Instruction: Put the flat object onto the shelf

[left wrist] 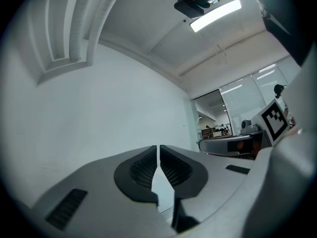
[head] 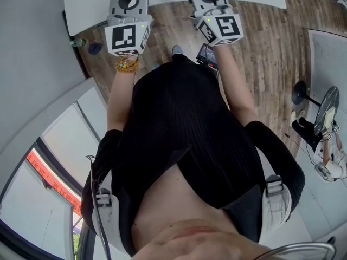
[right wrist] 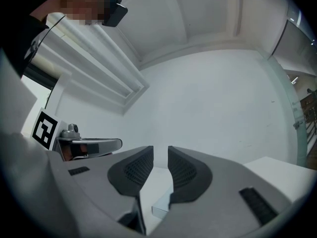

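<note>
**Inspector:** Status of both tools?

**Assistant:** Grey left hand-held gripper with black ribbed pads (left wrist: 158, 157): closed, pad tips touching, nothing between. Grey right hand-held gripper of the same build (right wrist: 160, 165): slightly open, a narrow gap between the pads, nothing in it. Both held up side by side ahead of the person's black-clad torso (head: 179, 123), aimed at a plain white wall (left wrist: 109, 93).

**Inspector:** Location of the flat object?

**Assistant:** Not identifiable in any view, and not in either grip. Shelf likewise out of sight. Smooth white surface (head: 87, 4) just beyond the jaws in the head view, only its near strip in frame. Brown wood-plank floor (head: 260, 42) below.

**Inspector:** Stage of work?

**Assistant:** Judged not yet begun: no contact with anything.

**Inspector:** Expected handling?

**Assistant:** Judged from the task wording alone. Probably thin and light, with little to pinch while lying flat, and liable to slide on a smooth top. Stiff or floppy: impossible to say.

**Inspector:** Recommended hold?

**Assistant:** By an edge, preferably one overhanging its support, with the pads set well onto the face rather than at the rim. For a wide or limp piece, one hand-held gripper on each of two opposite edges, kept level on the way to the shelf. Opening of the left jaws required first.
</note>
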`<state>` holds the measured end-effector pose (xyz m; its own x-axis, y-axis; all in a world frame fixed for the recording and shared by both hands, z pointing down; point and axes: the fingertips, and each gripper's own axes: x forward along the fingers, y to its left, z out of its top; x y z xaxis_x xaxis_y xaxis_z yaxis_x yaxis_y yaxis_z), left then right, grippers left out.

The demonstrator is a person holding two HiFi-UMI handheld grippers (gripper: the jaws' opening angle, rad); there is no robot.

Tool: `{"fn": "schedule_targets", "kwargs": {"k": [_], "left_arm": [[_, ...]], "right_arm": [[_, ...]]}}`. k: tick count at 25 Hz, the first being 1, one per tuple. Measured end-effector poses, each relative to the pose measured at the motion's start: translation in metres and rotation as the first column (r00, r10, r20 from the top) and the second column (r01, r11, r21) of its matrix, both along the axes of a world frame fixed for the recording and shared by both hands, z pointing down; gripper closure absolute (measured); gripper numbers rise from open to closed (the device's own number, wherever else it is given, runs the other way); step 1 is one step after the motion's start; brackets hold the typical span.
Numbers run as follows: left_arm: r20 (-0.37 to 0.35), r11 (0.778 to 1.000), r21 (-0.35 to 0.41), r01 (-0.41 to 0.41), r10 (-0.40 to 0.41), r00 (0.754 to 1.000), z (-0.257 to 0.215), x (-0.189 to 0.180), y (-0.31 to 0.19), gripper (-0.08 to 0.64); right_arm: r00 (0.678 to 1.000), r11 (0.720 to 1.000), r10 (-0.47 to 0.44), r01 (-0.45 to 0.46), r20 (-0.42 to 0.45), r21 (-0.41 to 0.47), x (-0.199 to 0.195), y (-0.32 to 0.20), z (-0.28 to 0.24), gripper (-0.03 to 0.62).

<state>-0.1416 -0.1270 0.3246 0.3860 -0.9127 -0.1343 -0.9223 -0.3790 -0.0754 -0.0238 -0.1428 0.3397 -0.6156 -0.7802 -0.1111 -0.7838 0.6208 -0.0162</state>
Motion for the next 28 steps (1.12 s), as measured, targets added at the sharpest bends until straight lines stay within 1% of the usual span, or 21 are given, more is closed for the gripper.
{"fn": "schedule_targets", "kwargs": {"k": [2, 4, 6, 13, 22, 28], "left_arm": [[0.001, 1.0, 0.0, 0.005, -0.005, 1.0, 0.0, -0.004, 0.001, 0.535], [0.0, 1.0, 0.0, 0.011, -0.011, 1.0, 0.001, -0.007, 0.002, 0.539], [0.003, 1.0, -0.003, 0.013, -0.013, 1.0, 0.004, -0.009, 0.002, 0.546], [0.022, 1.0, -0.017, -0.01, 0.011, 1.0, 0.016, 0.0, 0.005, 0.546], [0.035, 0.999, -0.035, -0.013, 0.014, 0.999, 0.03, 0.005, 0.0, 0.546], [0.04, 0.998, -0.064, -0.02, 0.022, 0.999, 0.044, 0.008, -0.001, 0.546]], "right_arm": [[1.0, 1.0, 0.001, -0.001, -0.003, -0.002, -0.003, 0.002, 0.002, 0.505], [0.999, 1.0, -0.007, 0.008, -0.042, 0.018, -0.008, 0.004, 0.006, 0.534], [0.997, 0.999, -0.02, 0.023, -0.076, 0.035, -0.014, 0.007, 0.01, 0.537], [0.992, 0.998, -0.048, 0.053, -0.117, 0.034, -0.017, 0.012, 0.022, 0.541], [0.991, 0.998, -0.049, 0.054, -0.124, 0.041, -0.01, 0.008, 0.027, 0.541], [0.989, 0.999, -0.043, 0.047, -0.145, 0.02, -0.001, 0.008, 0.04, 0.543]]}}
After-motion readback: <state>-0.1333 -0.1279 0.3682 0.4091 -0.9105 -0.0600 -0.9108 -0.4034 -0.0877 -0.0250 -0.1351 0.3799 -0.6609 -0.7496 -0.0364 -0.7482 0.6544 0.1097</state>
